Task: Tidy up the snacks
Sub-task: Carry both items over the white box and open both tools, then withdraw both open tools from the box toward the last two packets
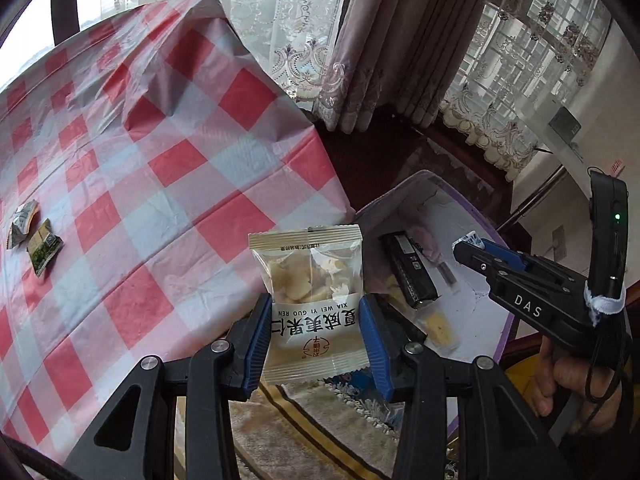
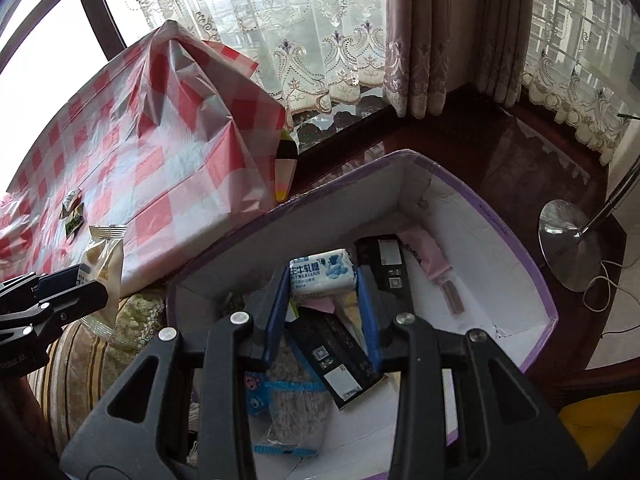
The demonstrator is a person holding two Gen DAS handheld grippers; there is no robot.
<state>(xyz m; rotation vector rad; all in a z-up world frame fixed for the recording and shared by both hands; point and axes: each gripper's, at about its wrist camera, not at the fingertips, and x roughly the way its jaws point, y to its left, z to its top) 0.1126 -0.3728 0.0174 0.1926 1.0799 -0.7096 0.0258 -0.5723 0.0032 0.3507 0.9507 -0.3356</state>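
The left gripper [image 1: 314, 340] has its blue-padded jaws closed about halfway, pinching the lower printed half of a clear-and-cream plastic packet of pale nut pieces [image 1: 310, 280]; the packet stands upright between the pads, its crimped top edge free above them. The right gripper [image 2: 322, 312] is clamped at a similar width on a small white-and-blue wrapped candy bar [image 2: 322, 276], held by its two short ends directly over the open box.

That white cardboard box with a purple rim [image 2: 516, 240] sits to the right of the table, below its edge. It already holds long black flat packets [image 2: 340, 364], a pale pink wrapper [image 2: 430, 260] against the far wall and a clear blue-printed bag [image 2: 288, 408] at the near end.

The step in hand appears to be dropping both snacks into the box. The right one looks ready: lower it a little toward the bare white floor on the right side, then open, so it does not perch on the black packets. The left packet hangs just over the near-left rim, between table and box, so it should travel further right and clear the rim before release; let go too early and it may fall onto the striped rug below.

Two small green-and-white sachets [image 1: 34, 236] remain far left on the red-and-white checked tablecloth [image 1: 168, 152], well apart from the box, likely the next pickups.
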